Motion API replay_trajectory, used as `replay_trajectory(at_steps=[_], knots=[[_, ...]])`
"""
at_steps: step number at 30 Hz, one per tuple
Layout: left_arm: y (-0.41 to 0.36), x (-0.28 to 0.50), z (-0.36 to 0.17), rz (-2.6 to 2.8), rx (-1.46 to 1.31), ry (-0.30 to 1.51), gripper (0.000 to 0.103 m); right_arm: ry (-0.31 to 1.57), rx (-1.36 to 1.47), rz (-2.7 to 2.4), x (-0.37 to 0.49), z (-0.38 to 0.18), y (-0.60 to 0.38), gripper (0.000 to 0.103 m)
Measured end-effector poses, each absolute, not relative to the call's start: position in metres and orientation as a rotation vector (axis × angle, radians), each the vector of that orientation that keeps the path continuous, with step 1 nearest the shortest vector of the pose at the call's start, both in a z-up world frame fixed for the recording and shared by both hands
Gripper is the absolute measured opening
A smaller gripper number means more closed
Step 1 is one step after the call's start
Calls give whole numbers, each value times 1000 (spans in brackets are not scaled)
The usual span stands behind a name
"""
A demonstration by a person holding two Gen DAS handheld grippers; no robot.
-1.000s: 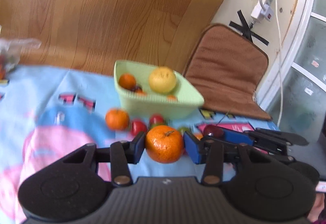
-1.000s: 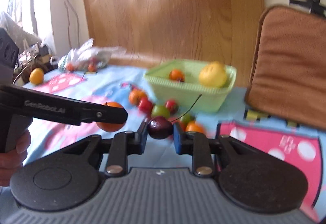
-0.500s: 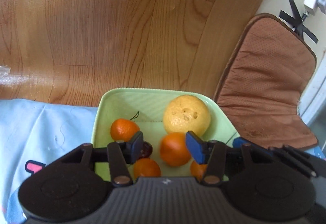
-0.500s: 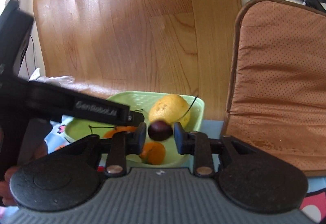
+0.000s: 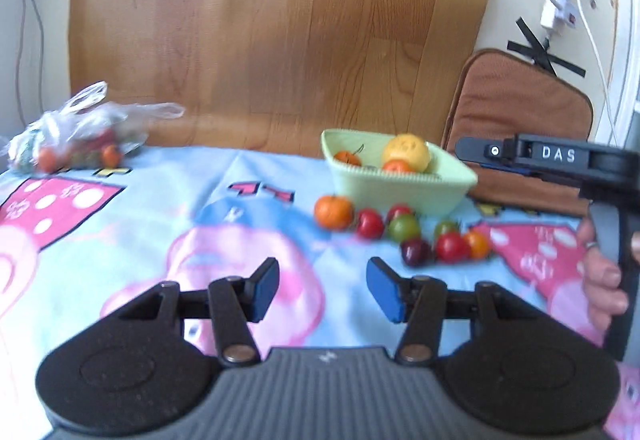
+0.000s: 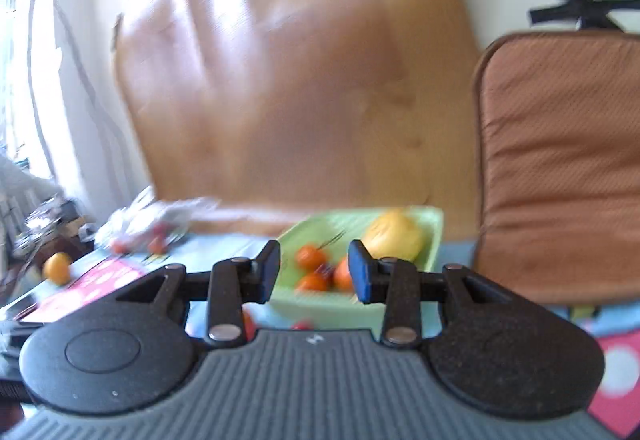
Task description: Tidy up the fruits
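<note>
Basket: pale green, ribbed wall. Inside it: yellow citrus, dimpled skin; orange tangerines.
Cloth: light blue, pink cartoon shapes, pink panels with white dots at 9 and 3 o'clock.
Loose fruit at basket's 6 o'clock: orange tangerine, red tomatoes, green one, dark purple cherry.
Cushion: brown, fine dotted weave.
Gripper pads: blue.
</note>
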State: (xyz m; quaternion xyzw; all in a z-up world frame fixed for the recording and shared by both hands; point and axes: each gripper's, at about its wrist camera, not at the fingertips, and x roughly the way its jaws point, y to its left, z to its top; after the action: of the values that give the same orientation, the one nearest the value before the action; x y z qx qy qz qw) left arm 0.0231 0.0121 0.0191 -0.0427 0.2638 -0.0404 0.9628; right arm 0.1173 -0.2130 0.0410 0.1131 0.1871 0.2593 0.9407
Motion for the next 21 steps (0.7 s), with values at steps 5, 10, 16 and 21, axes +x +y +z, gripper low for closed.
replay_trajectory(at_steps=[5,10,16,21], knots=[[11,0,16,-83,-68,460,49,429,193,555,79,24,-195,40],[16,2,15,-75,-103,466,51,427,207,540,68,16,-188,40],[16,-1,13,-70,-107,462,51,448,256,528,70,9,-196,40],[16,-1,12,-72,-102,466,51,449,267,535,69,8,-197,40]])
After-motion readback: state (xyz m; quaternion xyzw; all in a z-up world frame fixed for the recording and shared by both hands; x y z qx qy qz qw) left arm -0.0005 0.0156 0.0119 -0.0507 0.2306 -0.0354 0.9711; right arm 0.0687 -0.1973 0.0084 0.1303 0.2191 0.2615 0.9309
